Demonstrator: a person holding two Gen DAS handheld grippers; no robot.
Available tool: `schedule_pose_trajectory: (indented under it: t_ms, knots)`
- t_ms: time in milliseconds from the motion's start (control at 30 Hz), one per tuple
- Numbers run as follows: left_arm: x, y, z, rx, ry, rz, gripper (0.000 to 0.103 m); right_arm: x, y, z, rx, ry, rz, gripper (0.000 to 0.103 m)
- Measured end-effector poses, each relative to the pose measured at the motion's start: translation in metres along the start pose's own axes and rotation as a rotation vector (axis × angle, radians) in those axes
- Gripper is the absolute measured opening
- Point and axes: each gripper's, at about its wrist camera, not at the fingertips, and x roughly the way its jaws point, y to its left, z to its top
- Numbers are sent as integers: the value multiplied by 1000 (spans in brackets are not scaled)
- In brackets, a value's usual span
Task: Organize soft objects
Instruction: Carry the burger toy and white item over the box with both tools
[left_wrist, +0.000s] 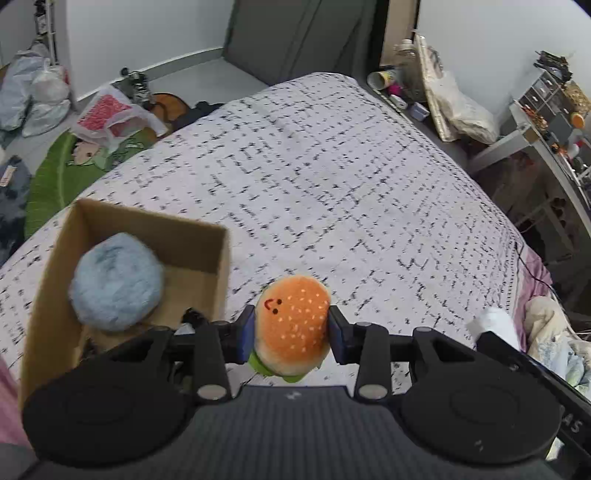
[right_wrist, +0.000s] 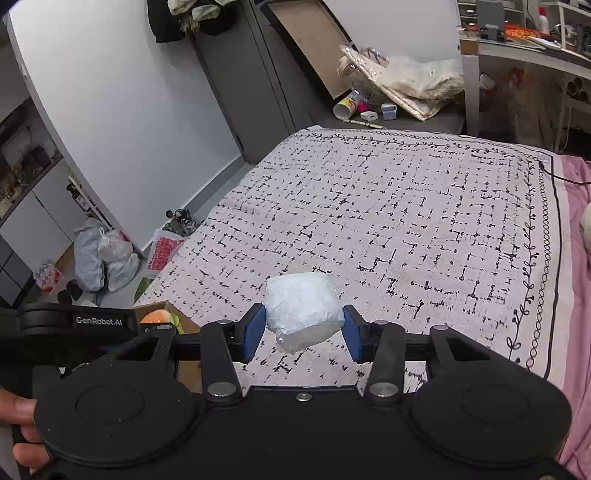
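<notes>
On the bed (left_wrist: 332, 166), the cardboard box (left_wrist: 147, 225) at its left edge holds a blue pompom (left_wrist: 116, 280). The left gripper (left_wrist: 291, 330) pinches a burger plush (left_wrist: 293, 325); the right gripper (right_wrist: 303, 330) pinches a white packet (right_wrist: 303, 312). Both seem mid-carry; next, lower them over the box and release.

burger (left_wrist: 293, 325): plush cloth, soft nap | ball (left_wrist: 116, 281): fluffy blue fur | box (left_wrist: 218, 258): matt brown cardboard | bundle (right_wrist: 303, 314): crinkled white, slightly glossy wrap | bedspread (left_wrist: 332, 184): woven cloth, matt
</notes>
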Motion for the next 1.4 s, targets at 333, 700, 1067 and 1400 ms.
schedule_pose_trajectory:
  t_ms: [333, 700, 1067, 1400]
  knots:
    - [-32, 19, -10, -15, -14, -32, 39, -24, 24, -14, 13, -18, -23, 45]
    - [-62, 46, -17, -37, -55, -33, 39, -42, 48, -24, 4, -32, -42, 45]
    - [-76, 69, -20, -60, -82, -33, 40, -50, 67, -32, -3, -44, -28, 45]
    - [-77, 89, -20, -84, -86, -35, 40, -47, 80, -32, -20, -45, -17, 45]
